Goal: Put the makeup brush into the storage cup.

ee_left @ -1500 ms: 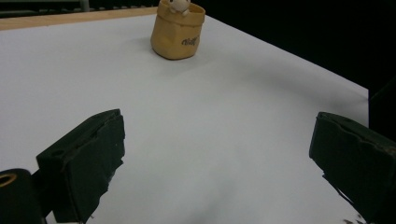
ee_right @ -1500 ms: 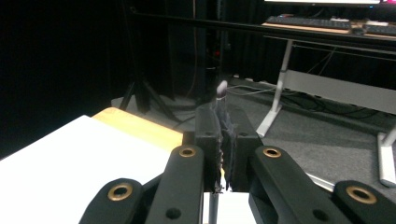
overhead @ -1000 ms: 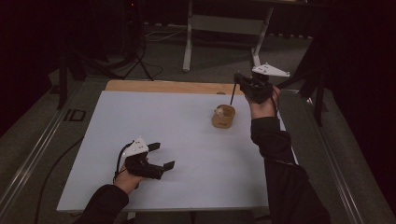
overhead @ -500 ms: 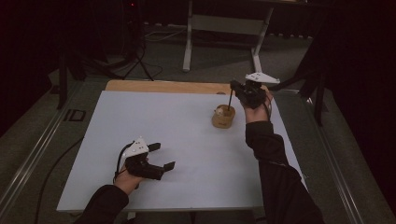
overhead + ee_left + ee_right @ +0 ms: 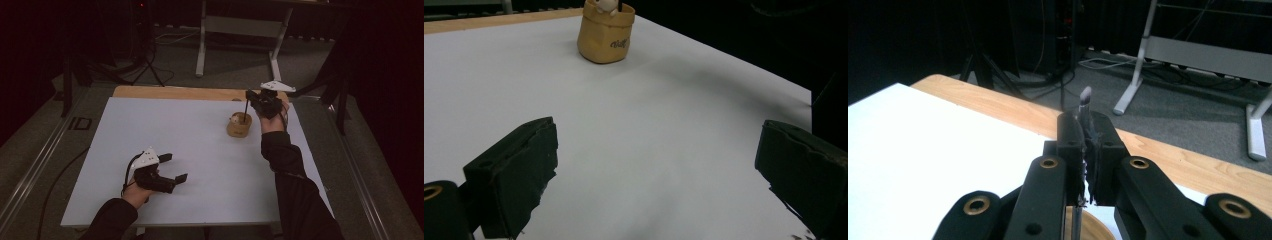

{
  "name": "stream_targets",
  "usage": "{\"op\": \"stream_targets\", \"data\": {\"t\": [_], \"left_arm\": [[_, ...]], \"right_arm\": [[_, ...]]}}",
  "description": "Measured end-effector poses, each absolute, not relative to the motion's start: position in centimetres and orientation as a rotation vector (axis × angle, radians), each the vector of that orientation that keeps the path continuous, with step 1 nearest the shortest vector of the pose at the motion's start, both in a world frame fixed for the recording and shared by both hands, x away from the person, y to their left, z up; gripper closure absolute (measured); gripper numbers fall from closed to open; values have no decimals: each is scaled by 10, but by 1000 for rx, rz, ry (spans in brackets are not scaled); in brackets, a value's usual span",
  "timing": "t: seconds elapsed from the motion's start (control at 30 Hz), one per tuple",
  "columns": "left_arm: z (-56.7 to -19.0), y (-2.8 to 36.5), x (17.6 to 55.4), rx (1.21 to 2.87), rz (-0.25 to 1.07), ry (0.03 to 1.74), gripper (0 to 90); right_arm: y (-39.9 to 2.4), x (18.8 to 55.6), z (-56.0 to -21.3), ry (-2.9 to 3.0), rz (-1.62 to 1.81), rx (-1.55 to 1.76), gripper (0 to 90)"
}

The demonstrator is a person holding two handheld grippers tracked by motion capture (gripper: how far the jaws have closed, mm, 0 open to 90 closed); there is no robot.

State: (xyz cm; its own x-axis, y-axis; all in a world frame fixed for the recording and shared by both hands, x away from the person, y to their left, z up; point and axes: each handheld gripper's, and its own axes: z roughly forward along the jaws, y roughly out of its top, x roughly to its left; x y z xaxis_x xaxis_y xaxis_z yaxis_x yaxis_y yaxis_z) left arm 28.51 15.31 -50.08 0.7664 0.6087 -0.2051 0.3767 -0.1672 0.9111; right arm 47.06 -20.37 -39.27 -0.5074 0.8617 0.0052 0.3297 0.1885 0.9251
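A white table (image 5: 190, 150) carries the scene, with a strip of bare light wood (image 5: 175, 93) running along its twelve o'clock edge. A small tan pot (image 5: 239, 125) with a pale figure at its rim stands upright on the white surface toward two o'clock, just short of the wood strip. The table stands on grey floor (image 5: 45, 150).

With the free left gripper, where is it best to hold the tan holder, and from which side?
Probably the tan holder by its side walls below the rolled rim, coming level from the left gripper side; it stands upright and the right gripper is above its mouth.
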Motion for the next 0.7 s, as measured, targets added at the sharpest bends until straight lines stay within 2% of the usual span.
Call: {"op": "stream_targets", "data": {"t": [0.7], "left_arm": [[-502,154,285,1788,238,768,40]], "right_arm": [[-200,476,-425,2007,1253,1163,856]]}}
